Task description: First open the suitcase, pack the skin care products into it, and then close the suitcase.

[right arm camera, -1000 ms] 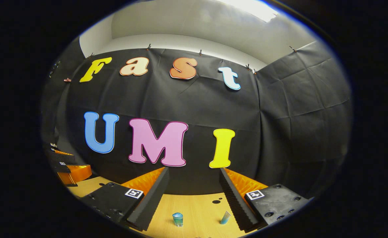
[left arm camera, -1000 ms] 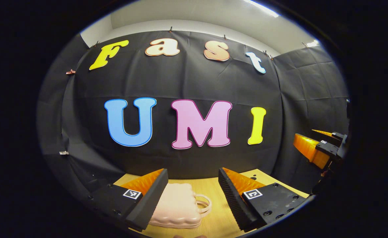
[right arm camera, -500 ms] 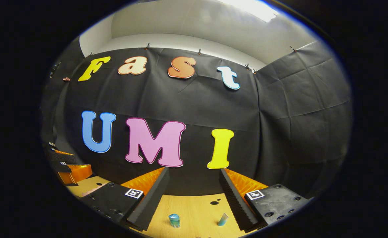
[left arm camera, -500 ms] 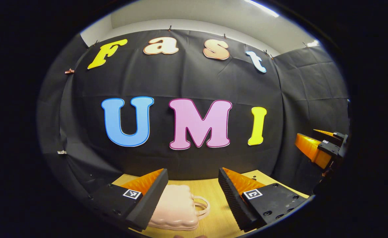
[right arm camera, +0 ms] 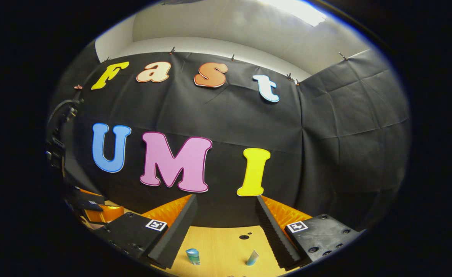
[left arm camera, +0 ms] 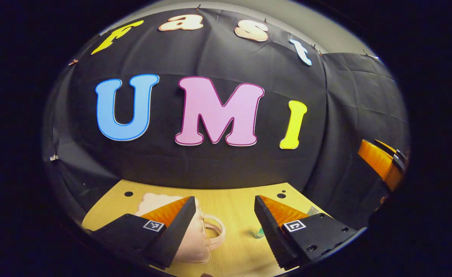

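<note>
Tipped down toward the closed pink suitcase now partly behind its near finger, left gripper spread empty; right gripper likewise parted, skin care products between fingers; opening pending.

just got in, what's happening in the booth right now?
A person holds a hand-held gripper in each hand above a wooden table. The left hand-held gripper hangs open over a closed pink suitcase with a loop handle, not touching it. The right hand-held gripper, also open, points at two small skin care products: a blue jar and a blue tube, both on the table. Nothing is packed yet.
</note>
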`<state>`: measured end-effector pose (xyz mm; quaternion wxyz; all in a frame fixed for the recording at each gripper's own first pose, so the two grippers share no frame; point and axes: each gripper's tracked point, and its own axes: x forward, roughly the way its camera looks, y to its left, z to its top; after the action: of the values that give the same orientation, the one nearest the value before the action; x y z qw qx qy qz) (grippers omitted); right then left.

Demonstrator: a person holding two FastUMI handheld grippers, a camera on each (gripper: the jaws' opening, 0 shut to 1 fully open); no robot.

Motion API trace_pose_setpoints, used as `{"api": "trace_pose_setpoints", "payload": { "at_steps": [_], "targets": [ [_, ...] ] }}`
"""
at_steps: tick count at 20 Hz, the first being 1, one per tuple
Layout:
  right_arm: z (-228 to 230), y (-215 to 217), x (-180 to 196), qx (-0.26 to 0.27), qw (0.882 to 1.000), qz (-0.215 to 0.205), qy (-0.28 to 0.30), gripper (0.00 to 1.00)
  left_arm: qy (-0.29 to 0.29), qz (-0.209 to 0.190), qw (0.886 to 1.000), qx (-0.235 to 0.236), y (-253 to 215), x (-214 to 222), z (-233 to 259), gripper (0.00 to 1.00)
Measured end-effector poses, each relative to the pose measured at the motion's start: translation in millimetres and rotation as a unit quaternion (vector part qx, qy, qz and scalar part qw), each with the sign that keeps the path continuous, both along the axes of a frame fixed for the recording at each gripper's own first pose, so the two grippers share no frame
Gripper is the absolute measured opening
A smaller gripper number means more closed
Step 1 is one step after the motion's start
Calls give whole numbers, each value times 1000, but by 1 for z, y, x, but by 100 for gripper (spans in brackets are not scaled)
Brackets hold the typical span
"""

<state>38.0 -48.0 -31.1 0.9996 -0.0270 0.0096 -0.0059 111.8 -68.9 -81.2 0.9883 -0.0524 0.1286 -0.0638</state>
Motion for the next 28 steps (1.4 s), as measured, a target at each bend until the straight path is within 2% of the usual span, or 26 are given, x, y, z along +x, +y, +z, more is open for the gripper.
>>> {"api": "trace_pose_setpoints", "payload": {
  "at_steps": [4,7,9,11,14,16,17,19,21,22,24,26,28],
  "targets": [
    [-27,-12,15,-16,1000,18,11,96,78,-8,997,-3,-23,41,-59,97],
    [-55,-18,26,-7,999,29,36,96,126,-14,992,10,-37,67,-103,96],
    [-73,-19,33,-25,998,41,50,96,165,-3,986,18,-38,80,-135,95],
    [-81,-20,41,-44,997,50,47,96,208,2,978,3,-45,89,-166,94],
    [-97,-29,51,-27,997,44,61,96,258,11,966,2,-43,99,-203,91],
    [-111,-38,54,-19,996,34,77,96,281,24,959,23,-34,108,-227,86],
    [-118,-41,54,-26,996,34,83,96,287,33,957,32,-32,112,-232,75],
    [-123,-46,54,-36,995,36,87,96,306,47,949,52,-27,115,-246,63],
    [-128,-48,54,-32,994,37,93,96,329,66,939,71,-19,112,-262,55],
    [-131,-48,54,-29,994,36,98,96,341,67,935,69,-19,110,-269,49],
    [-136,-50,53,-23,994,34,105,96,357,75,928,68,-22,108,-277,24],
    [-136,-50,51,-23,993,33,107,97,355,73,929,80,-21,109,-276,20],
    [-136,-50,50,-24,993,35,106,96,342,62,935,72,-27,113,-268,14]
  ]
}}
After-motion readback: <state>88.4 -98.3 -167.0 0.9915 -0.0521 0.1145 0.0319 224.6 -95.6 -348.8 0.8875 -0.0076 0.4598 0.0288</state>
